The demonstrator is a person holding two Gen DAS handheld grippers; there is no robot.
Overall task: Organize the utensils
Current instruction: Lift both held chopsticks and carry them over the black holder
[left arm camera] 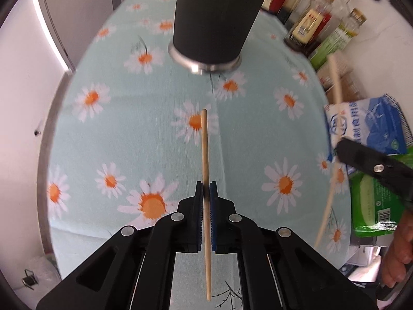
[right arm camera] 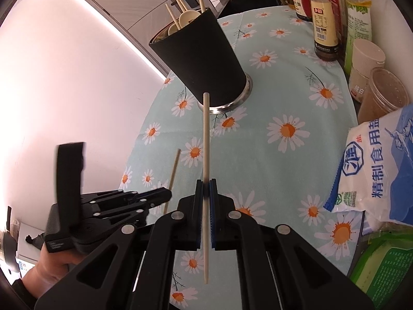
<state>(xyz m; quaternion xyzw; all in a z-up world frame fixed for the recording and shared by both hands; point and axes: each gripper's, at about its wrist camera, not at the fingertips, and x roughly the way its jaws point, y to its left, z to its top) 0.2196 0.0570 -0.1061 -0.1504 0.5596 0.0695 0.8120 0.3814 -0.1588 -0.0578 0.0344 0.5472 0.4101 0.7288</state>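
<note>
A black utensil cup (left arm camera: 216,18) with a steel base stands on the daisy tablecloth (left arm camera: 129,129); in the right wrist view the cup (right arm camera: 201,59) holds several chopsticks and pale spoons. My left gripper (left arm camera: 206,191) is shut on a wooden chopstick (left arm camera: 204,144) held above the cloth, short of the cup. My right gripper (right arm camera: 206,188) is shut on a paler chopstick (right arm camera: 206,139) whose tip points at the cup's base. The right gripper (left arm camera: 361,160) also shows at the right in the left wrist view, and the left gripper (right arm camera: 155,199) at lower left in the right wrist view.
Sauce and oil bottles (right arm camera: 325,20) line the far right edge. A blue-white salt bag (right arm camera: 374,165), a green packet (right arm camera: 387,266) and lidded jars (right arm camera: 382,95) sit along the right. A white wall (right arm camera: 64,90) is on the left.
</note>
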